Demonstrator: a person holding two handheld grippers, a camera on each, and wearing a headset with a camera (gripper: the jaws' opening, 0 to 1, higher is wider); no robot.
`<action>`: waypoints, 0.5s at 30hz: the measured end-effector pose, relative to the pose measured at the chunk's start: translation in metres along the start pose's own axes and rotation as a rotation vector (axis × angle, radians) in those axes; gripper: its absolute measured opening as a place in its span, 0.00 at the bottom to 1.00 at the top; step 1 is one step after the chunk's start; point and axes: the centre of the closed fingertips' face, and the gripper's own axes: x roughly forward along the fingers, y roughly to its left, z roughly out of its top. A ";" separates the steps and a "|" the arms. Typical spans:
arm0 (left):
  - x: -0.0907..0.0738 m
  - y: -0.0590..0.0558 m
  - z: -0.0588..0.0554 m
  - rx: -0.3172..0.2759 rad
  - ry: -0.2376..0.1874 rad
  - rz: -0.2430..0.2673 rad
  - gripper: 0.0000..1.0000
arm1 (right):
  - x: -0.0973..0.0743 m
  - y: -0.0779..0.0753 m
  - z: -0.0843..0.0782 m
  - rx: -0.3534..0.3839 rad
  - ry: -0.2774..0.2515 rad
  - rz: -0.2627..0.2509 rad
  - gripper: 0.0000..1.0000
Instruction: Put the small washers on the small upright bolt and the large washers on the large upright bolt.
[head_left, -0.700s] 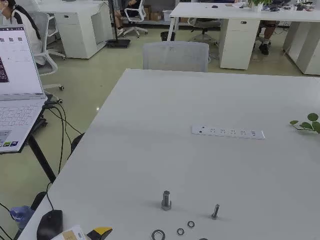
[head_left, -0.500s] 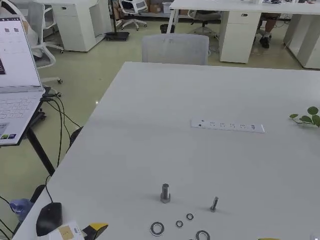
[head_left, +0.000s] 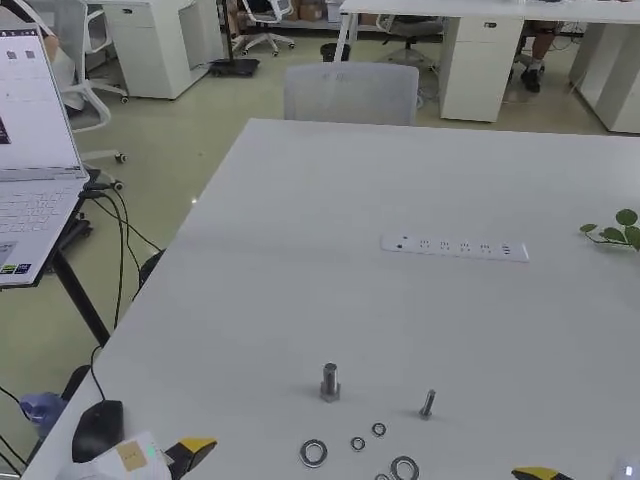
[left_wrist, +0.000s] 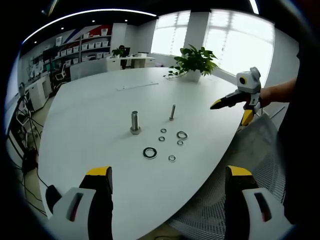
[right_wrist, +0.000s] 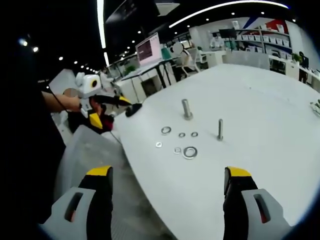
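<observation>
Nothing but the head view has been shifted: washers are left loose at six o'clock from the large bolt and small bolt, left gripper and right gripper held wide open, task unstarted.

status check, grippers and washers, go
Both empty: left gripper open, right gripper open. Six washers lying loose by the bolts; large bolt and small bolt upright, bare. Power strip well beyond, not in the way.

Even bright light, window glare, sharp centres, fisheye-bent edges, faint shadows.
</observation>
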 end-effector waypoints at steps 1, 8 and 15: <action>0.000 0.000 0.000 0.000 0.000 -0.002 0.93 | 0.000 0.000 0.001 -0.004 0.000 0.002 0.93; 0.000 -0.001 -0.001 0.005 0.016 -0.004 0.93 | -0.002 -0.006 0.001 -0.013 0.013 -0.009 0.93; 0.000 -0.002 0.004 0.028 0.023 -0.003 0.93 | -0.005 -0.013 0.006 -0.018 0.013 -0.025 0.93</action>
